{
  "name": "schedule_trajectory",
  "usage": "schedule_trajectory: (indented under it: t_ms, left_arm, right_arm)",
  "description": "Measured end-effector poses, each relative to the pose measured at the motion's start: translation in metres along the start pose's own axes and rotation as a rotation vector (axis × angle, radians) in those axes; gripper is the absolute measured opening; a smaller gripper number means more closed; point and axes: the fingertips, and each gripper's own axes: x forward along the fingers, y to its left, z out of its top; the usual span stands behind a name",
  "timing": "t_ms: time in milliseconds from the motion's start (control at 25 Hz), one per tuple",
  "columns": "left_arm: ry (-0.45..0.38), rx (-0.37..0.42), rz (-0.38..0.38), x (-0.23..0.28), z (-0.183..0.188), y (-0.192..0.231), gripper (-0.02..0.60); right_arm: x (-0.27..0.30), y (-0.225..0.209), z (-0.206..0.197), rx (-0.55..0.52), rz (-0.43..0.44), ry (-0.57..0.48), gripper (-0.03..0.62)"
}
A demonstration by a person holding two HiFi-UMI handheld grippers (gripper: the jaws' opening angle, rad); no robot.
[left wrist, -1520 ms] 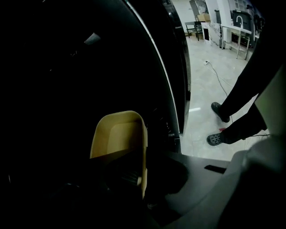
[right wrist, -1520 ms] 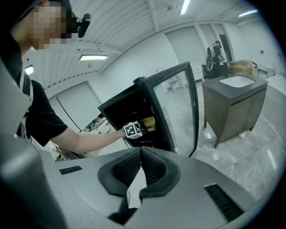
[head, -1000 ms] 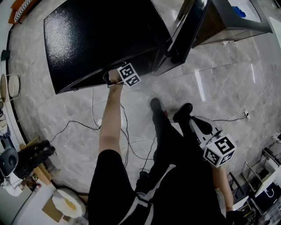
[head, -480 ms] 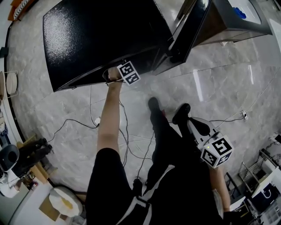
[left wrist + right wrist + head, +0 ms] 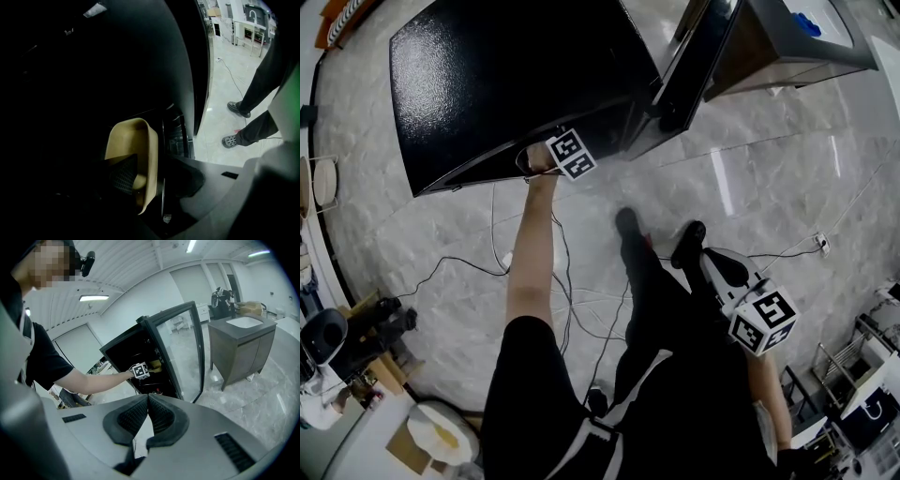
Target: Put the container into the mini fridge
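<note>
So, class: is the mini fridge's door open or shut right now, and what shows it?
Open. The glass door stands swung well out from the mini fridge, exposing its dark interior, with the container visible inside.

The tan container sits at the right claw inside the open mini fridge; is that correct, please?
Not quite: it is at the left claw, not the right. The left gripper view shows the tan container between that claw's jaws, which have just been opening, inside the open mini fridge. The right claw is shut and empty.
</note>
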Motion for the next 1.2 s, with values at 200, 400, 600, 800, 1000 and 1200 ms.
schedule_trajectory:
  t_ms: [200,400,600,800,1000,1200]
  left_arm:
    - [-0.017,-0.038,0.035,-0.023,0.003,0.005,0.156]
    - [-0.047,-0.043,0.047,-0.05,0.015,-0.01,0.156]
    - [-0.074,-0.064,0.025,-0.079,0.031,-0.037,0.141]
    - [-0.079,-0.067,0.053,-0.115,0.04,-0.046,0.089]
    - [-0.073,-0.07,0.071,-0.147,0.047,-0.058,0.074]
    - [-0.093,-0.083,0.079,-0.181,0.062,-0.072,0.055]
  right_arm:
    - [0.0,0.004,0.01,-0.015,0.021,-0.028,0.018]
    - [0.002,0.009,0.021,-0.036,0.058,-0.059,0.018]
    - [-0.004,0.01,0.03,-0.056,0.098,-0.097,0.018]
    - [-0.016,0.005,0.042,-0.066,0.119,-0.148,0.018]
    - [-0.032,-0.003,0.043,-0.073,0.134,-0.199,0.018]
    - [-0.045,-0.013,0.047,-0.079,0.137,-0.237,0.018]
